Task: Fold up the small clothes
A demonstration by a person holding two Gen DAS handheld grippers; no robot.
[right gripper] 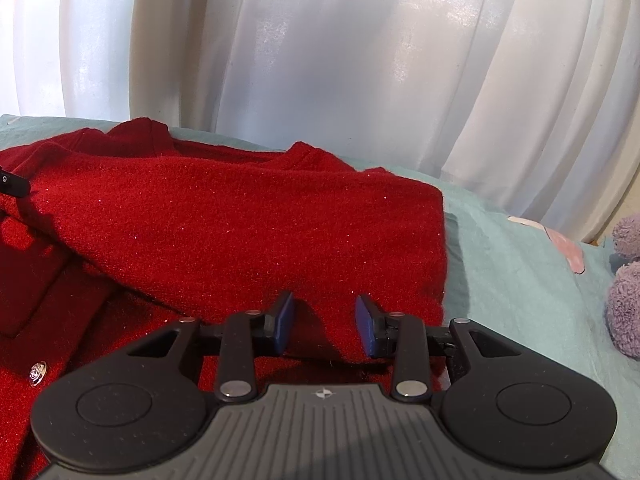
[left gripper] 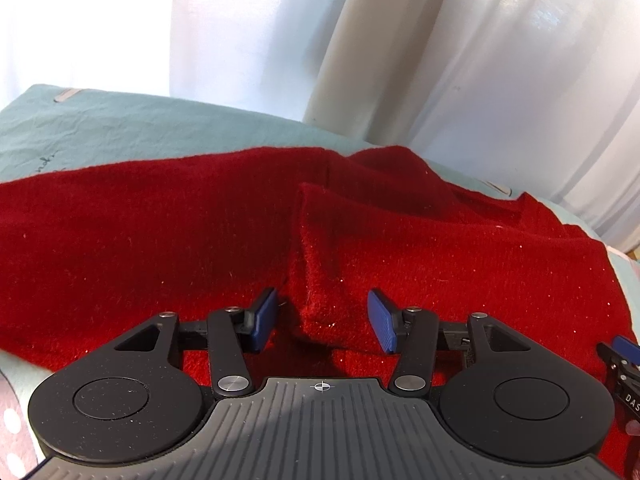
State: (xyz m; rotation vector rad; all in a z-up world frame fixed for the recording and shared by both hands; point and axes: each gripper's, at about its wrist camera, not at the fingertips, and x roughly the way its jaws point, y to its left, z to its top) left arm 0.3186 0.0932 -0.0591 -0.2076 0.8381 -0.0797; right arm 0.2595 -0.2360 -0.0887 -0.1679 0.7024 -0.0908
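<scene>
A red knitted garment lies spread on a teal sheet. A folded-over panel forms a raised ridge down its middle. My left gripper stands open just above that ridge, its blue pads clear of the cloth on both sides. In the right wrist view the same garment shows a folded sleeve and a silver button. My right gripper is open low over the garment's near right corner, with red cloth under the gap and the pads not pressing it. The other gripper's tip shows at the right edge.
White curtains hang close behind the bed. The teal sheet extends to the right of the garment. A fluffy purple item sits at the far right. Pink polka-dot fabric shows at the lower left.
</scene>
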